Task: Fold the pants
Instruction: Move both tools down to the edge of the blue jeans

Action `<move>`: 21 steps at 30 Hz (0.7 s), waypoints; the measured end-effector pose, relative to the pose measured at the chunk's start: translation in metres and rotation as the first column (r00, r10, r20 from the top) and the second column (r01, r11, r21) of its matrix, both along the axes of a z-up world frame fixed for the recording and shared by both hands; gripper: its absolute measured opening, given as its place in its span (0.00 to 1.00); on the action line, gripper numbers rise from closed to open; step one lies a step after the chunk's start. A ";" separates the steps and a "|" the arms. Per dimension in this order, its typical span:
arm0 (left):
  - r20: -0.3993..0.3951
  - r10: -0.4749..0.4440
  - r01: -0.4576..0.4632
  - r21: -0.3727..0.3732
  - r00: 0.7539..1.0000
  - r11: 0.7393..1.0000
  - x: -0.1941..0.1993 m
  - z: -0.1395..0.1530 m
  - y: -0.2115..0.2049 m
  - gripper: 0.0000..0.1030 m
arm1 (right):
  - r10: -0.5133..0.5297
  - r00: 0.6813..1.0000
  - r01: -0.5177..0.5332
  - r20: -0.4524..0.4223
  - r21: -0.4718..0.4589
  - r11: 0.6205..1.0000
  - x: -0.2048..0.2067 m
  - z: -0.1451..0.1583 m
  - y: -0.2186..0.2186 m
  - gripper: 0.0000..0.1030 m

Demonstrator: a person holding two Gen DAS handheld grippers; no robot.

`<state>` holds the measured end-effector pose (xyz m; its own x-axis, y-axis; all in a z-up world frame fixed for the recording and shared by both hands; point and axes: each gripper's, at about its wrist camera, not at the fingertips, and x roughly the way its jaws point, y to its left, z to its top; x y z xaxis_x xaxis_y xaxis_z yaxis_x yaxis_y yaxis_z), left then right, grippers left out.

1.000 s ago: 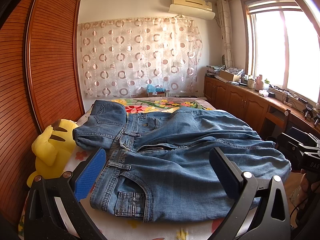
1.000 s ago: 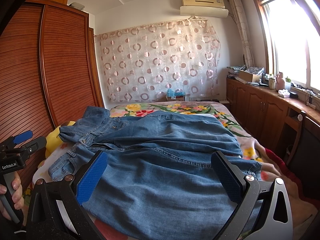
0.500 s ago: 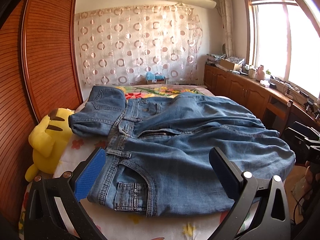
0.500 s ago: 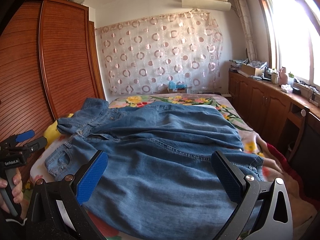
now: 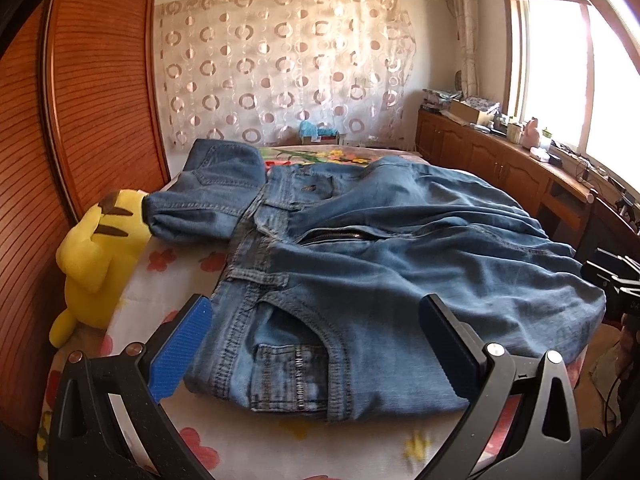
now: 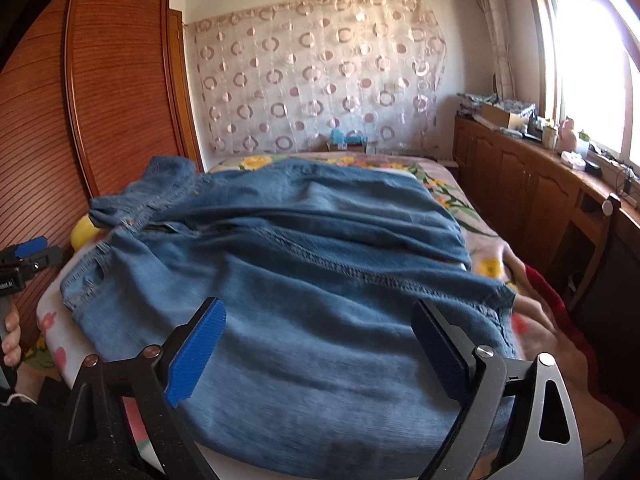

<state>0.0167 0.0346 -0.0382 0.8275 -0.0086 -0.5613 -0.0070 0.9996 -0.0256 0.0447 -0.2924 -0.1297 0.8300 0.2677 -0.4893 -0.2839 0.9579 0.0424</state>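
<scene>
The bed with its floral sheet carries the blue jeans, spread crosswise: waistband at the left, legs running right. Denim this thick looks heavy, soft and not slippery; the stitched waistband and hems seem the firmest holds. A yellow plush toy sits far left. The left gripper and right gripper hover wide apart, empty. No containers matter here.

Pants spread on bed; plush toy at left edge
</scene>
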 end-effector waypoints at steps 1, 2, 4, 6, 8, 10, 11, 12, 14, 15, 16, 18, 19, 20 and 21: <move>-0.004 0.009 -0.009 -0.005 1.000 1.000 0.001 -0.003 0.005 1.00 | -0.004 1.000 0.004 -0.009 -0.004 1.000 0.002 -0.001 -0.002 0.91; -0.011 0.019 -0.019 -0.009 1.000 1.000 0.002 -0.006 0.011 1.00 | -0.008 1.000 0.008 -0.016 -0.007 1.000 0.002 -0.001 -0.004 0.91; -0.022 0.034 -0.035 -0.011 0.999 0.999 0.003 -0.011 0.020 1.00 | -0.020 0.999 0.020 -0.033 -0.014 1.000 0.003 -0.003 -0.008 0.91; -0.037 0.052 -0.053 -0.014 0.998 0.999 0.004 -0.017 0.030 1.00 | -0.031 0.998 0.030 -0.049 -0.022 0.999 0.005 -0.003 -0.009 0.91; -0.053 0.060 -0.061 -0.015 0.997 0.998 0.004 -0.023 0.040 1.00 | -0.042 0.997 0.040 -0.067 -0.033 0.999 0.004 -0.004 -0.011 0.91; -0.063 0.076 -0.077 -0.011 0.995 0.997 0.004 -0.027 0.047 1.00 | -0.048 0.996 0.045 -0.079 -0.043 0.998 0.004 -0.004 -0.010 0.91; -0.072 0.085 -0.085 -0.007 0.994 0.996 0.004 -0.030 0.052 1.00 | -0.050 0.995 0.046 -0.085 -0.049 0.998 0.003 -0.004 -0.010 0.91; -0.079 0.090 -0.091 -0.004 0.993 0.996 0.003 -0.033 0.056 1.00 | -0.055 0.994 0.050 -0.095 -0.057 0.997 0.000 -0.005 -0.010 0.91; -0.090 0.093 -0.094 -0.007 0.992 0.996 0.003 -0.037 0.062 1.00 | -0.061 0.992 0.054 -0.107 -0.063 0.997 -0.002 -0.004 -0.011 0.91; -0.096 0.091 -0.092 -0.009 0.991 0.996 0.003 -0.038 0.064 1.00 | -0.064 0.991 0.057 -0.115 -0.065 0.996 -0.004 -0.003 -0.011 0.91; -0.103 0.084 -0.086 -0.017 0.991 0.996 0.002 -0.041 0.067 1.00 | -0.065 0.990 0.058 -0.122 -0.067 0.996 -0.005 -0.002 -0.010 0.91; -0.108 0.070 -0.074 -0.034 0.992 0.997 0.000 -0.045 0.070 1.00 | -0.068 0.989 0.059 -0.131 -0.074 0.996 -0.008 0.001 -0.008 0.91; -0.111 0.071 -0.076 -0.043 0.991 0.996 -0.002 -0.048 0.072 1.00 | -0.070 0.989 0.060 -0.133 -0.077 0.995 -0.010 0.002 -0.007 0.91; -0.113 0.071 -0.077 -0.050 0.991 0.996 -0.004 -0.050 0.074 0.99 | -0.071 0.988 0.060 -0.136 -0.078 0.995 -0.009 0.004 -0.007 0.91; -0.114 0.069 -0.076 -0.056 0.991 0.996 -0.006 -0.052 0.075 0.96 | -0.071 0.988 0.060 -0.138 -0.078 0.995 -0.012 0.006 -0.006 0.91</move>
